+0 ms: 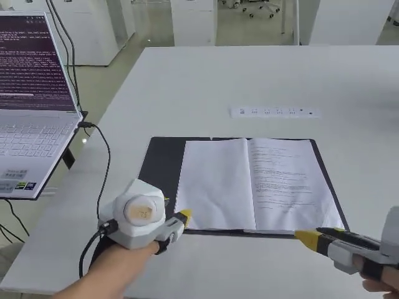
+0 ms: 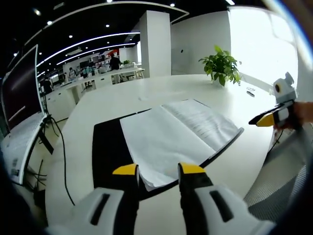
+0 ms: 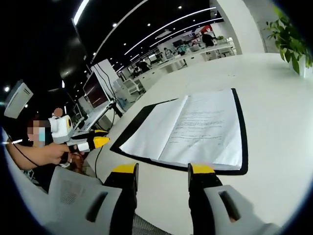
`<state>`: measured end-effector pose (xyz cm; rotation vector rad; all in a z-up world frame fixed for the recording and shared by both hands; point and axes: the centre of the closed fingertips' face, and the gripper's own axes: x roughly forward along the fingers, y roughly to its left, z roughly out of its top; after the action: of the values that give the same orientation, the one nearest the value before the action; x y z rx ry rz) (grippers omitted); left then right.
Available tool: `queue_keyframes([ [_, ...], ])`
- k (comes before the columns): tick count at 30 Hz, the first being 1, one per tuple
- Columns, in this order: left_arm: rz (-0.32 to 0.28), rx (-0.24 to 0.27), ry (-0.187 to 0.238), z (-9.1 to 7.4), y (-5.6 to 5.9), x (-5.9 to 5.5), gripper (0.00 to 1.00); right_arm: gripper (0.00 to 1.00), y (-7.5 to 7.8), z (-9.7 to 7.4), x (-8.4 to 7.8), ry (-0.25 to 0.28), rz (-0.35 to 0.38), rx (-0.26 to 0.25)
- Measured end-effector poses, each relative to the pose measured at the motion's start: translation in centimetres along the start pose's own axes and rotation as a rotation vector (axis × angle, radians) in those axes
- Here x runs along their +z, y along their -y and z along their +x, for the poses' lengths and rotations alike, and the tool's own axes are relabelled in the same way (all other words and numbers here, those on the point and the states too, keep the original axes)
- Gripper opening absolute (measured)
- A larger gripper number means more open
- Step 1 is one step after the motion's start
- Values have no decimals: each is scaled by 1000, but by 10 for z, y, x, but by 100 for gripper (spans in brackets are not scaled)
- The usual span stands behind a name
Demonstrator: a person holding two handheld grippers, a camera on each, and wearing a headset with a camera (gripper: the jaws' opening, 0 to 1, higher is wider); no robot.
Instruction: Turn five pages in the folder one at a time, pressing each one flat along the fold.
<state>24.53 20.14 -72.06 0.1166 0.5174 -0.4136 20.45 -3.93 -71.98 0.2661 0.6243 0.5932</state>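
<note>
Left gripper (image 1: 181, 218) and right gripper (image 1: 308, 237), both parted and empty, flank the open folder (image 1: 163, 163); best pinch a single page (image 1: 293, 187) corner.

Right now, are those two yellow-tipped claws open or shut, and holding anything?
Left gripper: open, holding nothing, at the near edge of the folder.
Right gripper: open, holding nothing.
</note>
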Motion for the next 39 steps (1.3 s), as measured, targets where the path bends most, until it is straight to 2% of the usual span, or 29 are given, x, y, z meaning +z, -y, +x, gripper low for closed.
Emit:
queue_keyframes([
  [3, 5, -1, 17, -10, 2, 8, 38, 50, 12, -3, 11, 43, -24, -34],
  [6, -2, -5, 20, -14, 2, 10, 44, 60, 15, -10, 17, 57, -24, -58],
  [10, -5, -1, 26, -21, 4, 13, 51, 66, 22, -20, 23, 78, -29, -87],
  [14, -15, 3, 39, -29, 5, 16, 67, 75, 31, -30, 28, 94, -43, -122],
  [16, -26, 2, 43, -32, 5, 17, 71, 79, 36, -36, 31, 110, -44, -138],
  [21, -21, 4, 37, -41, 7, 15, 71, 83, 47, -49, 38, 146, -19, -170],
  [28, -32, 5, 36, -42, 11, 16, 71, 83, 56, -50, 35, 154, 6, -182],
  [34, -8, 4, 35, -40, 13, 20, 72, 83, 60, -49, 29, 145, 15, -182],
  [39, 5, 10, 41, -39, 10, 29, 72, 83, 63, -47, 29, 143, 24, -175],
])
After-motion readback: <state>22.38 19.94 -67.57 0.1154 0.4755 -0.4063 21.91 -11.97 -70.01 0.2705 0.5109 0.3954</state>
